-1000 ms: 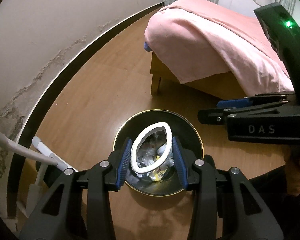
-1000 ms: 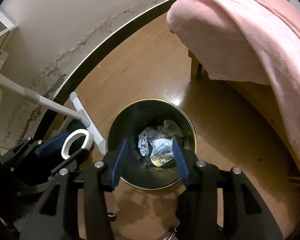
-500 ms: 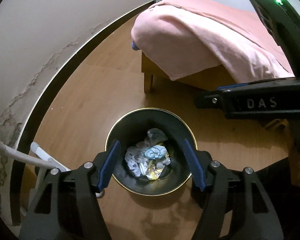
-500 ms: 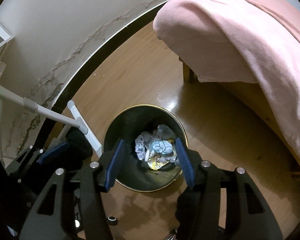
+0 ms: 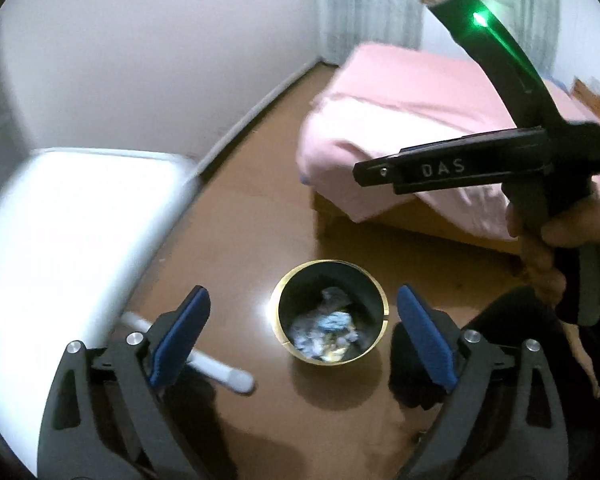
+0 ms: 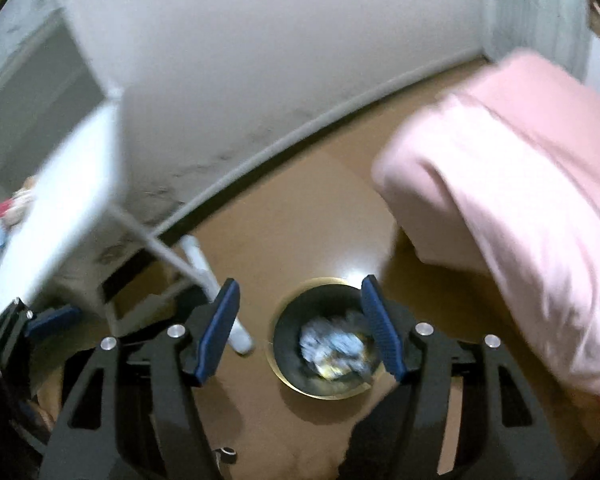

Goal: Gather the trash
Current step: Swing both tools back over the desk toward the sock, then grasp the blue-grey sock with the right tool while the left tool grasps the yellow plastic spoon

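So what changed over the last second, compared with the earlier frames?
The left gripper let go of its white tape ring over the bin; the ring is out of sight. Both grippers lifted away, jaws opening, empty. The right gripper held nothing throughout. Bin and bed stayed put.

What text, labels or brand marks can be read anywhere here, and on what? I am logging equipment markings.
"DAS": pale letters on the side of the black right gripper, seen from the left wrist camera.
Crumpled trash in the round black gold-rimmed bin: any print is too blurred to read.
Nothing else readable.
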The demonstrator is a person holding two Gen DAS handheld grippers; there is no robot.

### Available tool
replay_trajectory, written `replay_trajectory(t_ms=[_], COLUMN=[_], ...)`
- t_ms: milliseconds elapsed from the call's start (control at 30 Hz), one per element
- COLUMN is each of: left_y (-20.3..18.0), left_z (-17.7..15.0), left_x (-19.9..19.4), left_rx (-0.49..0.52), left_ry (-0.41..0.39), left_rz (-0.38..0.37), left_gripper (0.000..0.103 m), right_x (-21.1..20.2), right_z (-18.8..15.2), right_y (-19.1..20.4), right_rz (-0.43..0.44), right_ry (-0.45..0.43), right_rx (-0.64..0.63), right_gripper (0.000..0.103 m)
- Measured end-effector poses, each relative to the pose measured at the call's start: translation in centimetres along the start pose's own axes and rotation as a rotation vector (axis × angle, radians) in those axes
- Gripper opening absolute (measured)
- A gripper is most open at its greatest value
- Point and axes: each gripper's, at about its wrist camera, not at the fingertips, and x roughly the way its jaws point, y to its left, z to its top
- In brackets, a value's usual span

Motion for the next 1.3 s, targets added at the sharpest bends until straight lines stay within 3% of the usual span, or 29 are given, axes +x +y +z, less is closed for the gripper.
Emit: replay_trajectory(t_ms=[167,333,433,567,700,800,1000,1067,1100,1167,1300], left_y=[9.6,20.8,26.4,31.3,34.5,35.4,37.8,38.5,38.8,39.4,40.2], left_z=[-4.0,-12.1,-17.3,-22.8,-27.0,-28.3,-28.1,-27.7,-27.5,-27.1,-25.6], left_x=[-9.9,-18.3,-22.3,-26.0,-27.8,-27.9,-26.0,-25.3,-25.0,-24.5,-23.2], left_rx=[-0.153,-0.343,-0.481,-0.622,-0.689,-0.714,-0.715,-0.717,-0.718,-0.721,-0.685], left_ry=[-0.031,-0.016,0.022,0.048,0.069,0.085,0.094,0.103,0.107,0.116,0.129], left_rz=[0.174,0.443,0.550,0.625,0.655,0.648,0.598,0.586,0.582,0.576,0.574], left_gripper=[0.092,0.092,0.092,0.092,0.092,0.092,0.092,0.092,0.092,0.092,0.092], right_x=[-2.7,-1.8,-0.6,1.5,3.8,5.2,7.8,8.2,8.2,8.3,6.9], right_z=[1.9,1.2,-0.1,-1.4,-3.0,-3.1,-2.2,-2.3,-2.2,-2.0,-1.8], right_y=[12.4,27.9,36.4,46.2,54.3,57.5,60.0,60.7,61.0,61.4,59.9], right_rz=[0.163,0.323,0.404,0.463,0.467,0.437,0.393,0.383,0.379,0.381,0.402], right_ry=[-0.032,0.002,0.045,0.092,0.136,0.141,0.143,0.139,0.130,0.123,0.099], right_rx=[-0.181,-0.407,-0.521,-0.645,-0.735,-0.770,-0.785,-0.793,-0.799,-0.802,-0.798], right_gripper=[0.065,0.065,0.065,0.065,0.065,0.065,0.064,0.054,0.039,0.023,0.022])
